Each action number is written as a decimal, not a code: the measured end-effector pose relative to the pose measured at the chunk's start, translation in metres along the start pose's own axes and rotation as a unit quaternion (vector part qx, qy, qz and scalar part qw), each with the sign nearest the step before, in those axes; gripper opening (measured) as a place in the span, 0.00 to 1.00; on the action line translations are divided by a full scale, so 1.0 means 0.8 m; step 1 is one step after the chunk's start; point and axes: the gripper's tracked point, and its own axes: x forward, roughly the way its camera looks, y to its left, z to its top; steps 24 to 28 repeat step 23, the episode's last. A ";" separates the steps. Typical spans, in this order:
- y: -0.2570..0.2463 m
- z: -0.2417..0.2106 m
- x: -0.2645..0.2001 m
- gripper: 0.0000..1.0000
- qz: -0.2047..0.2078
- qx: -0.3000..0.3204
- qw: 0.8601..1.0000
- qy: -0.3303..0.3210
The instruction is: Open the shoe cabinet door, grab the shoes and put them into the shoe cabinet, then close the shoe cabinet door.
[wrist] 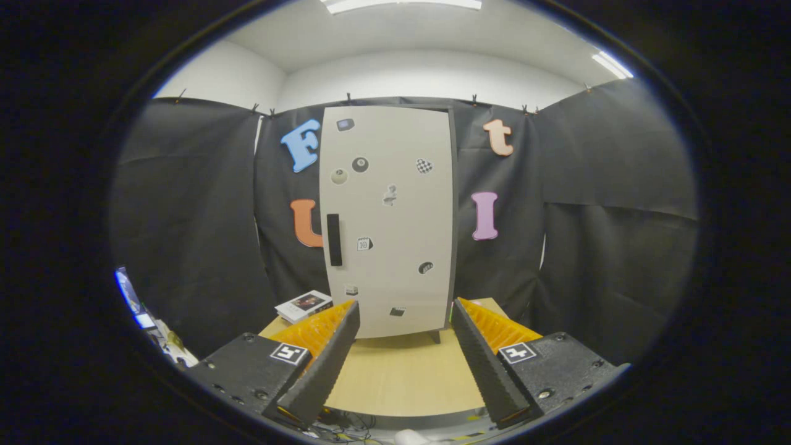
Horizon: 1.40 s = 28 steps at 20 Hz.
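A tall pale shoe cabinet (389, 222) stands upright at the back of a wooden table (401, 377), beyond my fingers. Its door is closed and dotted with small stickers. A dark vertical handle (334, 240) sits on the door's left side. My gripper (405, 306) is open, some way back from the cabinet, with nothing between its fingers (327, 361). The gap between the fingers frames the lower part of the door.
A small white box (304, 305) lies on the table left of the cabinet, just past my left finger. Black cloth walls the booth behind and to both sides. Cables lie below the table's near edge (352, 423).
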 end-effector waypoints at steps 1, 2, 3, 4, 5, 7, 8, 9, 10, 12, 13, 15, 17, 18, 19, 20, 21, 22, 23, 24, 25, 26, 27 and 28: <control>-0.002 0.000 -0.001 0.97 -0.002 0.000 1.000 0.000; -0.005 0.000 -0.002 0.97 -0.008 -0.001 1.000 0.000; -0.007 0.002 -0.002 0.97 -0.009 -0.001 1.000 -0.004; -0.006 0.004 -0.003 0.98 -0.006 0.001 1.000 -0.008; -0.003 0.004 -0.002 0.98 -0.003 0.004 1.000 -0.010; -0.002 0.004 -0.004 0.97 -0.001 0.005 1.000 -0.012; -0.002 0.005 -0.004 0.97 -0.001 0.002 1.000 -0.013; -0.001 0.005 -0.005 0.98 -0.001 -0.002 1.000 -0.013; 0.000 0.004 -0.006 0.97 0.000 -0.006 1.000 -0.013; 0.001 0.000 -0.004 0.97 -0.001 -0.013 1.000 -0.012; 0.002 0.001 -0.004 0.97 0.000 -0.015 1.000 -0.013; 0.006 -0.001 -0.002 0.97 0.005 -0.015 1.000 -0.013; 0.006 -0.002 -0.005 0.97 0.009 -0.013 1.000 -0.012; 0.008 -0.002 -0.007 0.97 0.011 -0.013 1.000 -0.012; 0.008 -0.001 -0.008 0.97 0.012 -0.014 1.000 -0.014; 0.010 0.000 -0.010 0.97 0.014 -0.015 1.000 -0.015; 0.010 0.000 -0.008 0.97 0.014 -0.017 1.000 -0.017; 0.010 0.002 -0.008 0.98 0.015 -0.018 1.000 -0.018; 0.011 0.000 -0.006 0.98 0.016 -0.019 1.000 -0.018; 0.011 0.000 -0.006 0.98 0.016 -0.019 1.000 -0.018; 0.011 0.000 -0.006 0.98 0.016 -0.019 1.000 -0.018; 0.011 0.000 -0.006 0.98 0.016 -0.019 1.000 -0.018; 0.011 0.000 -0.006 0.98 0.016 -0.019 1.000 -0.018; 0.011 0.000 -0.006 0.98 0.016 -0.019 1.000 -0.018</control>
